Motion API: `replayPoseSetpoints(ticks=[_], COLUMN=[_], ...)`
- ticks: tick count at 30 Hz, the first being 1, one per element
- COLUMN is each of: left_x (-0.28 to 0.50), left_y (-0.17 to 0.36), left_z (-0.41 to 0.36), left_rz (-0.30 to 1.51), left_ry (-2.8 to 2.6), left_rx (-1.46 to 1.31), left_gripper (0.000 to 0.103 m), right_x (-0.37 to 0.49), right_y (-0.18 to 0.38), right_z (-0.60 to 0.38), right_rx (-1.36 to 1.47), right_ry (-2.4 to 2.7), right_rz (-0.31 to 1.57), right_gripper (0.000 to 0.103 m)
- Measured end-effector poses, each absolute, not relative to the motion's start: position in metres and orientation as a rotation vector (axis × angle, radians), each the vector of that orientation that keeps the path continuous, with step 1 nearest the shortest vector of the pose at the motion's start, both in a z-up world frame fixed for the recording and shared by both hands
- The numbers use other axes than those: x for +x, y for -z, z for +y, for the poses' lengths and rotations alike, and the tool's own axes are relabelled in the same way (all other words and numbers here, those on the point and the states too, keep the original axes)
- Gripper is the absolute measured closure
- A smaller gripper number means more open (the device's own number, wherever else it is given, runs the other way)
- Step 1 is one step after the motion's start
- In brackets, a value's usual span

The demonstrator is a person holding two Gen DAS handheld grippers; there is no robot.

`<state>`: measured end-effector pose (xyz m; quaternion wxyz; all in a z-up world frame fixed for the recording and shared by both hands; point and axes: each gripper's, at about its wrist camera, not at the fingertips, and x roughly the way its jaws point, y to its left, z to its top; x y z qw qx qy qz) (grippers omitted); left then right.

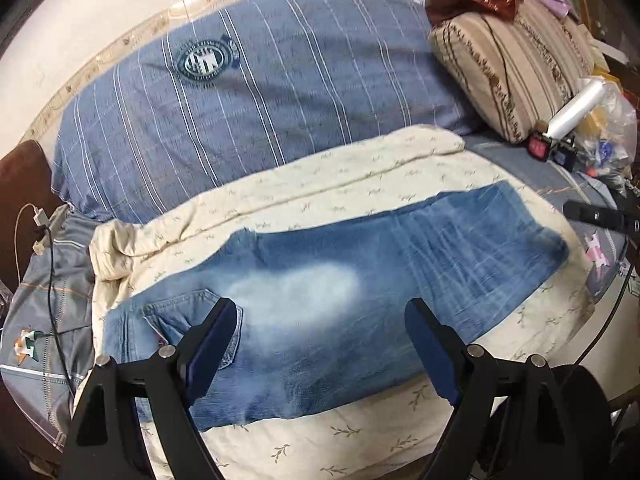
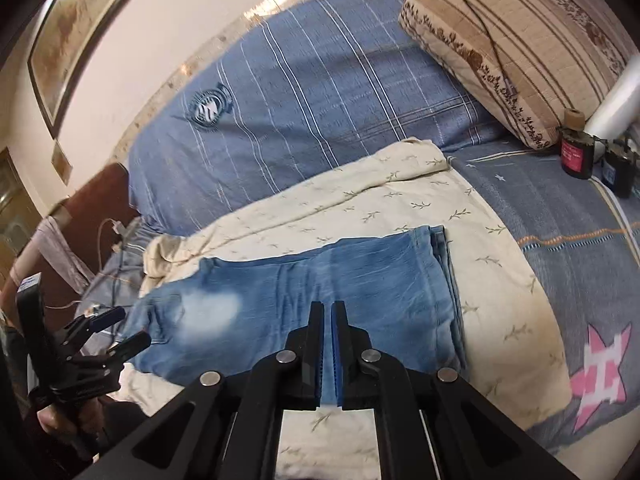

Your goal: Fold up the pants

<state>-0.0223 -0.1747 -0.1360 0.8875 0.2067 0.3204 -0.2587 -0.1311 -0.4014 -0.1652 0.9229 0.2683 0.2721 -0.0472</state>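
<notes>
- While the jeans lie flat on the cream leaf-print blanket, they already look folded into a compact band: stacked layers show along the right edge in the right wrist view, and the pocket end sits at the left.
- Their long axis runs left to right across the bed, crosswise to both grippers, which point toward the far side.
- Left gripper hovers over the near-left part, by the pocket, jaws spread wide with nothing between them; the pads do not press the denim.
- Right gripper hangs above the near edge around the middle, jaws nearly closed with only a thin slit between them; no cloth appears to be pinched.
- Judging by this, a further fold would bring one short end over the other; the left gripper is nearer the pocket end, the right gripper nearer the layered end.
- Farther out: a blue striped pillow behind the blanket, a beige patterned cushion at far right, small bottles beside it.
</notes>
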Motion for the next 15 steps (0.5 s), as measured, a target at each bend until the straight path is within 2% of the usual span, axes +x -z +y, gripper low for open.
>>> replayPoseSetpoints(ticks=[4, 9, 11, 15], left_x=[-0.033, -0.039, -0.041, -0.042], left_y=[0.125, 0.117, 0.115, 0.115], left_z=[-0.171, -0.166, -0.164, -0.163], left_rz=[0.618, 0.602, 0.599, 0.596], left_ry=[0.530, 0.525, 0.524, 0.519], left_rx=[0.433, 0.422, 0.418, 0.421], left_gripper=[0.017, 0.017, 0.017, 0.016], right_x=[-0.150, -0.166, -0.173, -0.182], right_y=[0.162, 0.164, 0.167, 0.175], right_z=[-0.392, -0.384, -0.382, -0.386], right_rx=[0.567, 0.567, 0.593, 0.639], right_ry=[0.102, 0.121, 0.128, 0.130], right_rz=[0.518, 0.509, 0.489, 0.464], right_gripper=[0.088, 0.068, 0.037, 0.034])
